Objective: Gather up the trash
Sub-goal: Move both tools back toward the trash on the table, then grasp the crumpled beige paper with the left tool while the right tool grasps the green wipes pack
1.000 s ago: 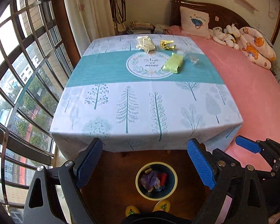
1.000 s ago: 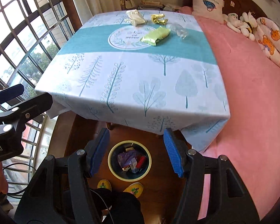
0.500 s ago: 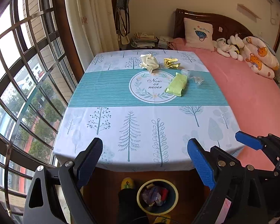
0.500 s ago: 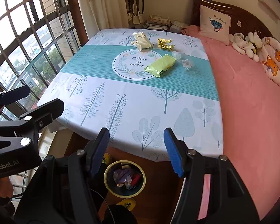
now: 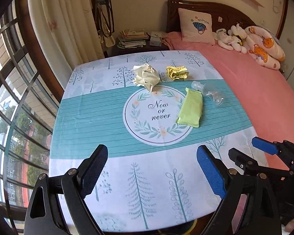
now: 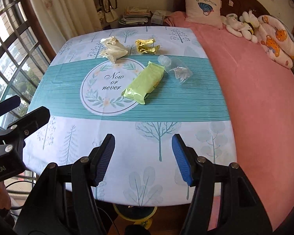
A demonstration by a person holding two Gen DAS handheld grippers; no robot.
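Left tongs (image 5: 151, 168) and right tongs (image 6: 142, 157), both with jaws standing wide apart and holding nothing, poised above the near part of the tabletop (image 6: 127, 141), presumably opened in readiness for a first pick. The trash lies around the round "Now or never" emblem (image 6: 110, 85) printed on the cloth: a crumpled white paper (image 6: 113, 49) just beyond the emblem's far edge; a crumpled yellow wrapper (image 6: 146, 46) farther off, beyond the emblem and toward the bed (image 6: 254, 78); a green snack packet (image 6: 144, 82) overlapping the emblem's bed-side rim; a clear plastic bottle (image 6: 174, 68) just beside that packet, nearer the bed. A yellow-rimmed bin (image 6: 135, 212) shows only as a sliver below the tabletop's near edge, likely placed there to receive each piece.
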